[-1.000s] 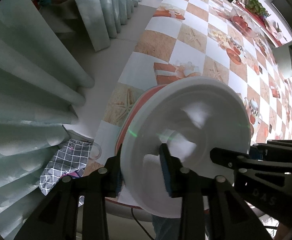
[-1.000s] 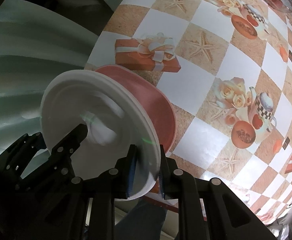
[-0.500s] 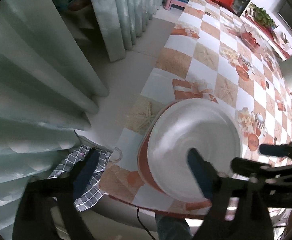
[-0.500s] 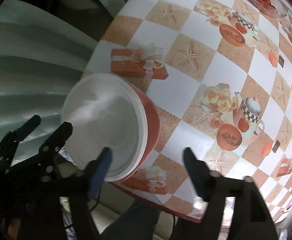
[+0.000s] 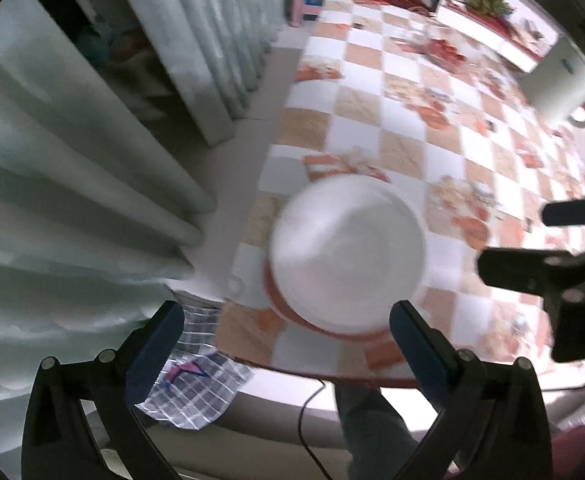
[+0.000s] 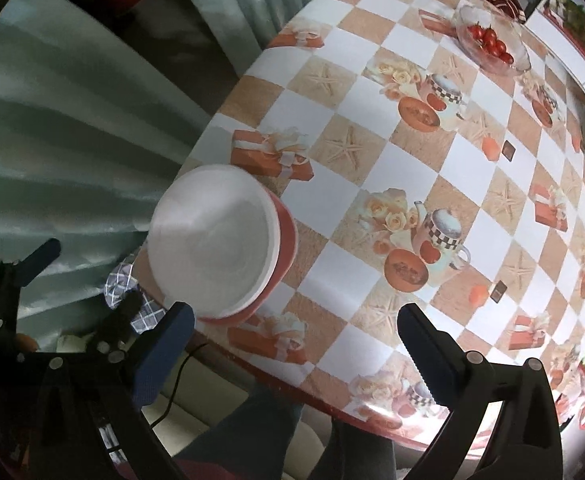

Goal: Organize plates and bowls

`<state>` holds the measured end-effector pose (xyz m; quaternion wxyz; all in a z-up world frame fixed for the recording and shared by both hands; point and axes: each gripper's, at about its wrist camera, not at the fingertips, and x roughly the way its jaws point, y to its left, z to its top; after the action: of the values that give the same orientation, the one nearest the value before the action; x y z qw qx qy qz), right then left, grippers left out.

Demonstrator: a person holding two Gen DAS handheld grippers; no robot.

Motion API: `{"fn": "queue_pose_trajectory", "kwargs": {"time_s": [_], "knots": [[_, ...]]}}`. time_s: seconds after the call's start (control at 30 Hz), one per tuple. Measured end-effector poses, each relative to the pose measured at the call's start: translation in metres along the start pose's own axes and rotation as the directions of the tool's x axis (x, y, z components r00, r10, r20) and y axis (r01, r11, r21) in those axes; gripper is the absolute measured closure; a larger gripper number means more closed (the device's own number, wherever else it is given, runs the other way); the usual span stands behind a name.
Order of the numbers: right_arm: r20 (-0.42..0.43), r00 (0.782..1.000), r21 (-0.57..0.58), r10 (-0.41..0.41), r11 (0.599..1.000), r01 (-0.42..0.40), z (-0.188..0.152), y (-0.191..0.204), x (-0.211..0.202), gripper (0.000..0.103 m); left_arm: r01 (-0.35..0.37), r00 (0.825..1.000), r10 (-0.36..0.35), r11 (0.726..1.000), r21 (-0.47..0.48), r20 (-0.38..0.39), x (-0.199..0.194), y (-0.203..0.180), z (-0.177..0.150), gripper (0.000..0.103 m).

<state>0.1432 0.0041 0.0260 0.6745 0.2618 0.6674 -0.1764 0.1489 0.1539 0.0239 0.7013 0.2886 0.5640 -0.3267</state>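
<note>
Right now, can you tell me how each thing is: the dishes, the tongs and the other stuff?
white plate: resting on the red bowl, nothing gripping it.
red bowl: upright near the table's edge, under the plate.
left tongs: open, empty.
right tongs: open, empty.
glass bowl: on the far side of the table, holding tomatoes.
checked cloth: crumpled below the table edge.

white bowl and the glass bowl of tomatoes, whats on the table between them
Nothing real: in the right wrist view only bare printed tablecloth runs from the white bowl to the glass bowl of tomatoes.
</note>
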Motion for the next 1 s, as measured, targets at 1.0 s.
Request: {"fn": "queue_pose_trajectory", "kwargs": {"time_s": [1.0], "knots": [[0.021, 1.0, -0.053, 0.018, 0.998, -0.017, -0.007, 0.013, -0.024, 0.001, -0.091, 0.995, 0.092, 0.995, 0.032, -0.027, -0.024, -0.02, -0.001, 0.0]]}}
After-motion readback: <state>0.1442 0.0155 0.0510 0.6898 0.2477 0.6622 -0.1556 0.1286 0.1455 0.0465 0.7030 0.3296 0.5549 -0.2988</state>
